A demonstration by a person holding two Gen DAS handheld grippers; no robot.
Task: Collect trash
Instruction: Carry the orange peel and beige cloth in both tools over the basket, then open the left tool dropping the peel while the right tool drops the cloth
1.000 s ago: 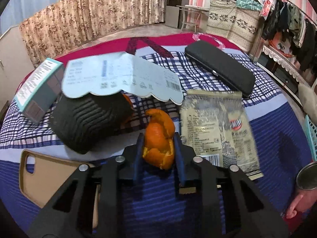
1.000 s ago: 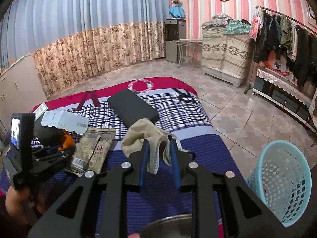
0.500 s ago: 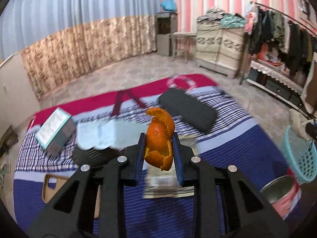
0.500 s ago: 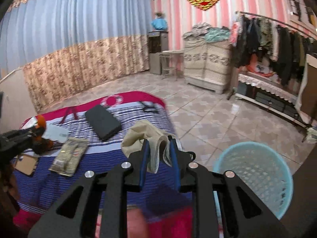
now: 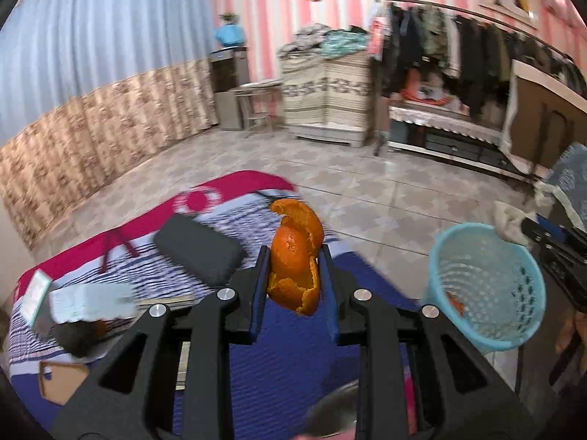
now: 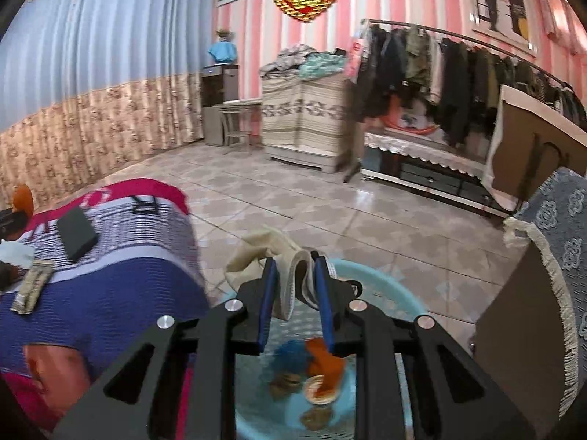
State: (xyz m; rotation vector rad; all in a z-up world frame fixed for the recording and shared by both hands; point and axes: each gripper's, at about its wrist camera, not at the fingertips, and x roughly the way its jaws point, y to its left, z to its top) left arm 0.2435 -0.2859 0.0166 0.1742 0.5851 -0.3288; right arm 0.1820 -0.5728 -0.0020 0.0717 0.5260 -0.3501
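- The right gripper is clamped on a crumpled beige rag, directly over the blue basket, which already holds scraps.
- The left gripper pinches an orange peel above the bench, with the basket at right.
- Farther left lies a black case.

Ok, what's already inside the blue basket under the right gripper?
Inside the blue basket, the right wrist view shows an orange peel piece, something blue, a small round cup or lid and brownish scraps, all blurred. The right gripper and its beige cloth cover the far part.
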